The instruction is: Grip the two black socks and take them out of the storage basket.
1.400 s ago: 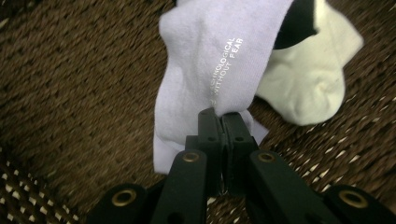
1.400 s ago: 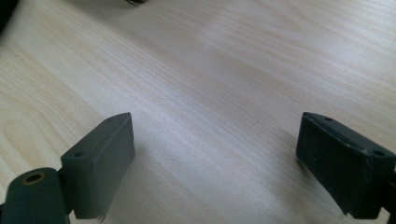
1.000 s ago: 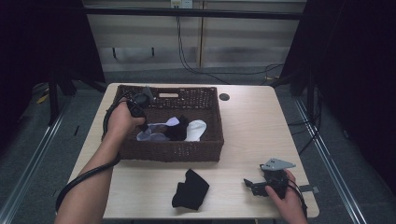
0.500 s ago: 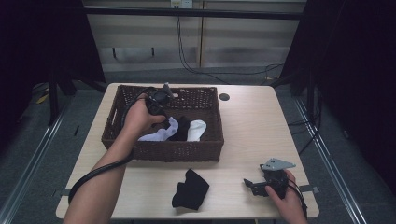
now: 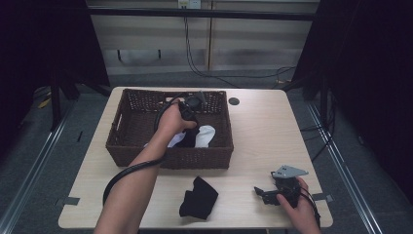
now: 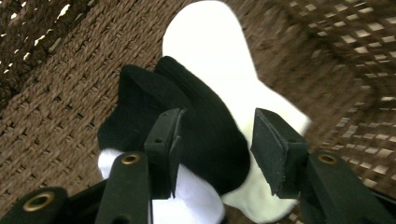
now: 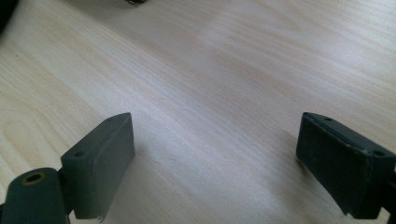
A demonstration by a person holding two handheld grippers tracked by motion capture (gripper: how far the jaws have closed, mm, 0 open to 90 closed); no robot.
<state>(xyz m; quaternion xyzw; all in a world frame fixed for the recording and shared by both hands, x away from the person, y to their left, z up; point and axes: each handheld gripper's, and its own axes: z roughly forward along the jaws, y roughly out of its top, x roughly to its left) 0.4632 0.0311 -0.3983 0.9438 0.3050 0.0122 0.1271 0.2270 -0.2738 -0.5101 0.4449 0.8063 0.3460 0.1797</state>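
Black sock in basket (image 6: 187, 126): lies on the woven floor at about 3 o'clock of the basket's middle in the high view, draped over white socks; in the left gripper view it sits directly between and just beyond the two jaws.
White socks (image 6: 219, 60): under and around the black one, one lobe running off toward 12 o'clock in the left gripper view, another bit showing at 6 o'clock between the jaws.
Left gripper (image 6: 212, 140): spread, jaws straddling the black sock, holding nothing yet; whether the pads touch the cloth I cannot tell.
Basket (image 5: 146, 156): brown wicker, on the far left half of the table, the left hand (image 5: 170, 122) reaching in over its middle.
Step in hand: by my judgement, the reach and line-up for picking the black sock out of the basket.
Next move: lower a little, close on the black fold alone without catching the white cloth beneath, then lift clear of the rim.
Black sock on table (image 5: 198, 197): bunched at 6 o'clock of the basket, just outside its near wall, likely the spot for the next one.
Right gripper (image 5: 267, 194): near the table's 5 o'clock corner, jaws wide apart over bare wood, idle.
Table (image 7: 243, 70): pale wood.
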